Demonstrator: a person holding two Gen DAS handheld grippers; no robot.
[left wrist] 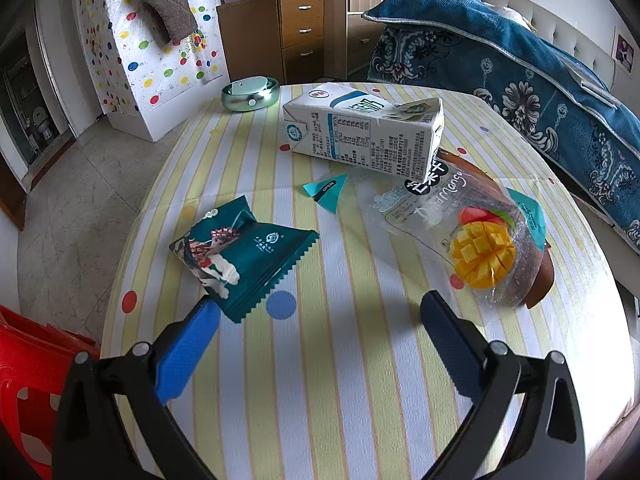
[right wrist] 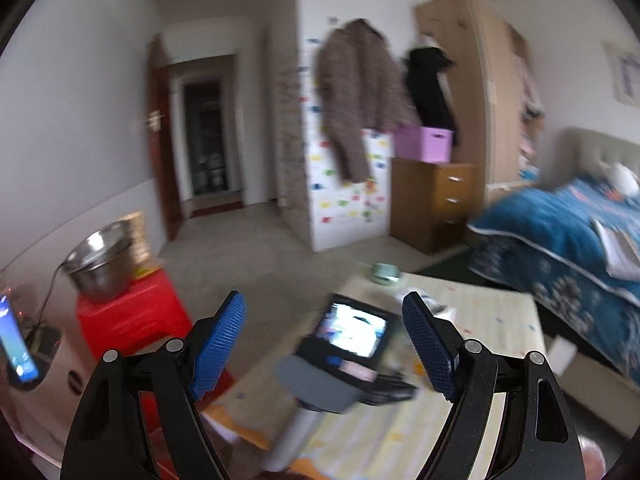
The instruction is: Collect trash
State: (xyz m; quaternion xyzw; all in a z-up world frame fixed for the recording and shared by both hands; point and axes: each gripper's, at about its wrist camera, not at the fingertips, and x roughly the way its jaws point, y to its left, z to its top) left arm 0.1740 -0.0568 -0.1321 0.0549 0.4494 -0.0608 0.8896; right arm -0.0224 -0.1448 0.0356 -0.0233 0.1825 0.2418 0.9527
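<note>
Poised above the striped table (left wrist: 320,380), left gripper (left wrist: 320,320) spread wide and empty, angled down toward the teal wrapper (left wrist: 244,260) just ahead; milk carton (left wrist: 360,132) and mango pouch (left wrist: 460,232) lying beyond. Right gripper (right wrist: 324,320) likewise agape, holding nothing, seemingly unused for now.

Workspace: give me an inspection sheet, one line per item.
Surface: striped, dotted tablecloth.
Job's things: milk carton on its side; teal wrapper; dried mango bag; torn teal corner.
Clutter: round metal tin at far edge.
Grippers: left tool open above cloth, wrapper beside one finger; right tool open, empty, view blurred.
Cables: one by steel bowl.
Surroundings: red stool, bed, drawers.
</note>
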